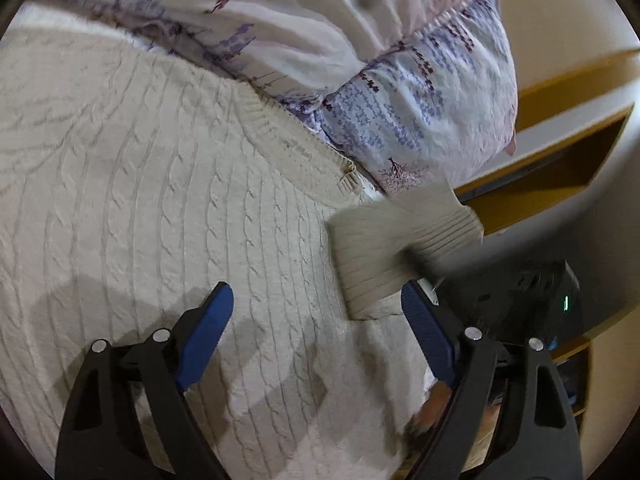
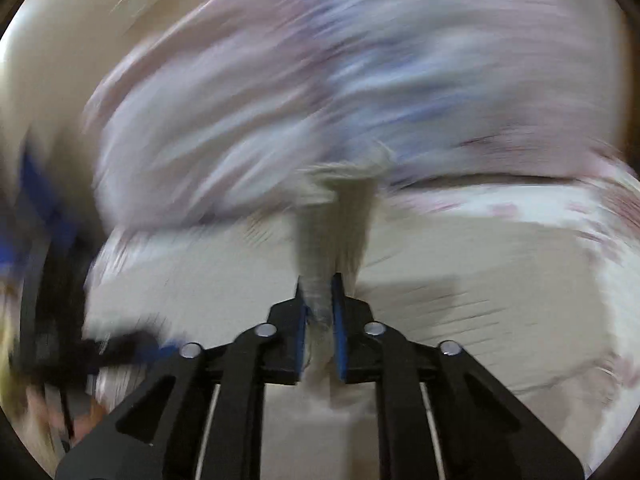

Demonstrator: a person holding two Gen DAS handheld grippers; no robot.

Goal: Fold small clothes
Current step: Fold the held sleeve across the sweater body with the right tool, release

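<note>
Cream sweater [image 1: 160,200] under spread left tongs [image 1: 316,304], cuff [image 2: 320,296] gripped by right tongs [image 2: 319,292]

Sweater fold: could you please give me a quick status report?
Left gripper open above the cable-knit sweater. Right gripper shut on the ribbed sleeve cuff. Floral pillow borders the hem.

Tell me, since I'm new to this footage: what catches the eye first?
A cream cable-knit sweater fills the left wrist view, lying below a flowered pillow. The left hand-held gripper hangs open over the sweater. In the blurred right wrist view, the right hand-held gripper pinches the ribbed sleeve cuff.
</note>
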